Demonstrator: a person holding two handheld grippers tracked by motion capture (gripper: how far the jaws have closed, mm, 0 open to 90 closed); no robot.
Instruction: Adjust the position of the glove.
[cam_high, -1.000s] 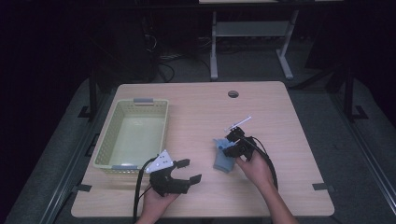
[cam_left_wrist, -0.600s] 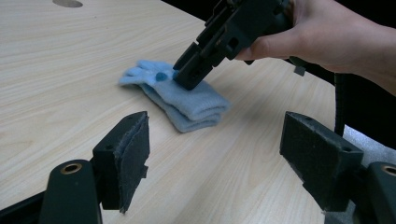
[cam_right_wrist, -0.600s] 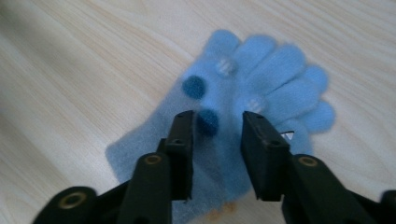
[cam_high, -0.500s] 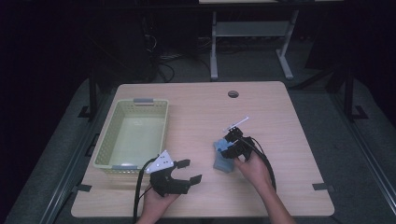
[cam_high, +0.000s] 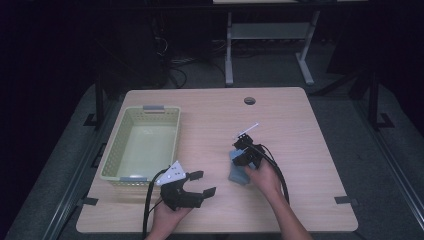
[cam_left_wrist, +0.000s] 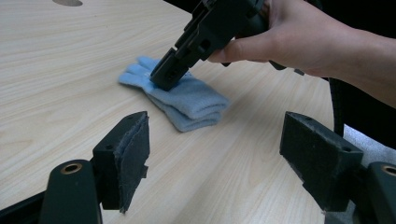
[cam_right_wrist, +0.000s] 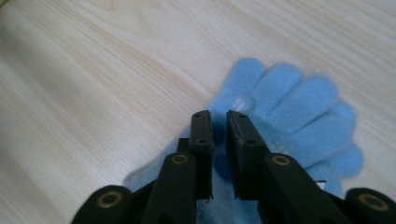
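One wooden table carries everything, and places here are given from the single pale green basket that sits on its left half, long side running away from the person, with nothing lying in it. To the right of the basket, past a bare strip of wood, lies a light blue knitted glove; in the left gripper view it looks like two layers stacked, so it may be a pair, though I cannot tell for sure. The right gripper, held in the person's right hand, is tipped down onto the glove at the end farther from the person; in the right gripper view its jaws stand nearly closed with a narrow gap, the glove's fingers fanning out beyond and to the right of the tips, and whether any cloth is pinched between them I cannot tell. The left gripper rests just off the basket's near right corner, held in the left hand, its jaws spread wide with nothing between them. The wood beyond the glove to the far and right edges of the table is open, apart from one round cable hole near the far edge.
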